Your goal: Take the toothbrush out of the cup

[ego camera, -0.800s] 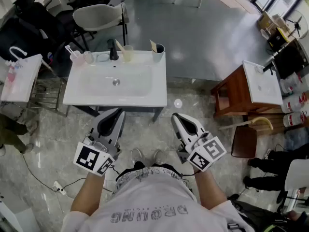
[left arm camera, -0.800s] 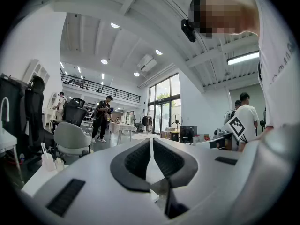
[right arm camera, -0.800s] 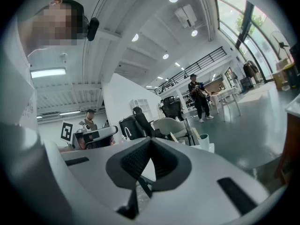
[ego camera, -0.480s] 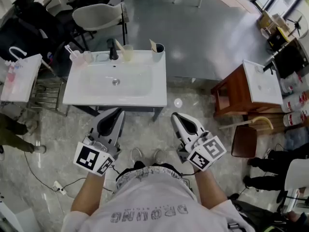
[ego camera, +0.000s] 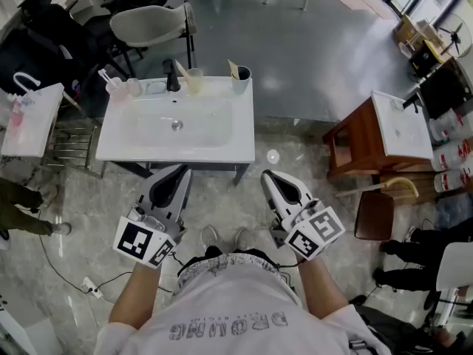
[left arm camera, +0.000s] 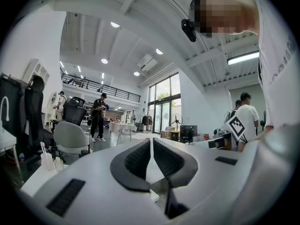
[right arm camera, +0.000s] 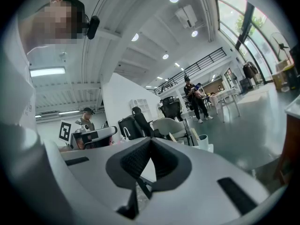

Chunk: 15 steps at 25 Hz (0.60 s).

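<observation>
1. Both grippers hang level over the floor, short of the washbasin's [ego camera: 177, 152] front edge and well apart from everything on it. The person stands facing the basin.
2. Left gripper [ego camera: 174, 174]: jaws pressed together, nothing between them. Right gripper [ego camera: 272, 180]: the same, closed and empty.
3. Three cups along the basin's back rim carry brushes: a dark-rimmed cup [ego camera: 242, 80] at the back right corner, a yellowish cup [ego camera: 196, 81] just right of the black tap [ego camera: 172, 76], and a pinkish cup [ego camera: 114, 87] at the back left corner. I cannot tell which one the task means.
4. The toothbrush [ego camera: 234, 70] in the corner cup stands near upright, its top leaning toward the tap. The other two brushes lean much the same way.
5. Judgement: every brush lies ahead of the jaws, across the whole basin. The right gripper lines up nearest the corner cup; the left sits nearer the tap-side and left-corner cups.
6. Judgement: the task is not yet begun. The working jaws must open, then close across the handle, and the pull should run along the brush's lean.
</observation>
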### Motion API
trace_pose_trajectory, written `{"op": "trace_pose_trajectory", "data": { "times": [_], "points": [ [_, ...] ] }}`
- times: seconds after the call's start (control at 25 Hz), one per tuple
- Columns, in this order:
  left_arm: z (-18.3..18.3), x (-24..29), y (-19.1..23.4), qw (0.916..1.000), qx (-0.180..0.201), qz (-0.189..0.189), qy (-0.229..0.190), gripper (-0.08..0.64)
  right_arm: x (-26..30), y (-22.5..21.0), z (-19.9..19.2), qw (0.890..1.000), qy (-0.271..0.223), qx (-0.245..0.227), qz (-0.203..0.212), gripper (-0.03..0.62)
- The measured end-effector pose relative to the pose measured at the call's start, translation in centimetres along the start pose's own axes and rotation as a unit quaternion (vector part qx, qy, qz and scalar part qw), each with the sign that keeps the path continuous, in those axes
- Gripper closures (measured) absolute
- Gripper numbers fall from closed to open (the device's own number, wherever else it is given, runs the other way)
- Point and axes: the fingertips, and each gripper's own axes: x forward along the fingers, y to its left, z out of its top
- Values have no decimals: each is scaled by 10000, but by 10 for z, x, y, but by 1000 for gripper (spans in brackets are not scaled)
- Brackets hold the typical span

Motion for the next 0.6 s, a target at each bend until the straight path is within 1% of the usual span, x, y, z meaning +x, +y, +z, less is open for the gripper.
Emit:
{"op": "trace_pose_trajectory", "data": {
  "times": [0.6],
  "points": [
    [0,2,-1,10000,62,-23,26,525,1,-1,0,10000,59,-76,-3,584]
  ]
}}
